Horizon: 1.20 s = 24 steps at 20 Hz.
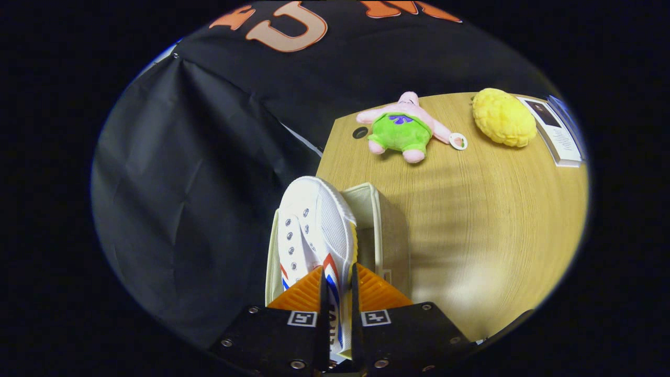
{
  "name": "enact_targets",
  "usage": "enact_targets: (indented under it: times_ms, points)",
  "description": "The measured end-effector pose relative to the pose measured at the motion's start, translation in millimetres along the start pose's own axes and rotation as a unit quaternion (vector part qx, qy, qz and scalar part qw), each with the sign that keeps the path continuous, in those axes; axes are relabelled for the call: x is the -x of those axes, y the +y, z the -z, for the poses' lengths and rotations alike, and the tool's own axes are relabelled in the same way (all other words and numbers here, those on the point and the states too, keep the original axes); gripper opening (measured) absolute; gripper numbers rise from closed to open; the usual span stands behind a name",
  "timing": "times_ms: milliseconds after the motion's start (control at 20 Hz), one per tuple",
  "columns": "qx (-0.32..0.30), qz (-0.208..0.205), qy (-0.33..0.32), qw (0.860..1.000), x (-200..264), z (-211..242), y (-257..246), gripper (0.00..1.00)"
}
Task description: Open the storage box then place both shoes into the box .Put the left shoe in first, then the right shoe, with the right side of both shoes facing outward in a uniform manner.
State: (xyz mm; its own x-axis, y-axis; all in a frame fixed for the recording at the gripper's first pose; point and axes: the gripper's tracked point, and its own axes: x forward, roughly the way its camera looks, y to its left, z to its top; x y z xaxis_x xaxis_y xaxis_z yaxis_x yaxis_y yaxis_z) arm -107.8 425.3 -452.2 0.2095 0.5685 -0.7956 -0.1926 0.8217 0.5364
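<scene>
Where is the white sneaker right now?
In the gripper view the white sneaker is pinched between the fingers, held over the open cream storage box at the wooden table's edge.

This is a staged recording booth, not a lived-in home: creased black cloth (183,173) hangs as its wall behind a pale wood-grain table (497,220). Household props lie on the table: a pink star-shaped plush toy in green shorts (403,128), a knobbly yellow plush (503,116) and a thin printed booklet (559,133).
</scene>
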Motion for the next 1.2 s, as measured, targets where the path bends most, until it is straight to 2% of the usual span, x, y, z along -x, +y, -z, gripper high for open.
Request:
enact_targets:
  times_ms: [50,100,150,200,300,400,600,800,950,1200]
  points:
    - [0.001,-0.006,0.004,1.000,3,2,5,0.23]
    - [-0.003,-0.024,-0.006,1.000,8,-1,10,0.35]
    - [-0.012,-0.044,-0.021,0.999,17,-9,18,0.38]
    - [-0.016,-0.057,-0.037,0.998,30,-21,22,0.46]
    - [0.002,-0.046,-0.069,0.997,49,-41,13,0.59]
    - [0.024,-0.027,-0.107,0.994,72,-61,-3,0.67]
    - [0.064,0.000,-0.194,0.979,132,-103,-30,0.84]
    - [0.117,0.068,-0.288,0.948,212,-142,-68,0.92]
    - [0.127,0.101,-0.335,0.928,269,-161,-94,0.95]
    - [0.151,0.157,-0.423,0.880,358,-187,-125,0.96]
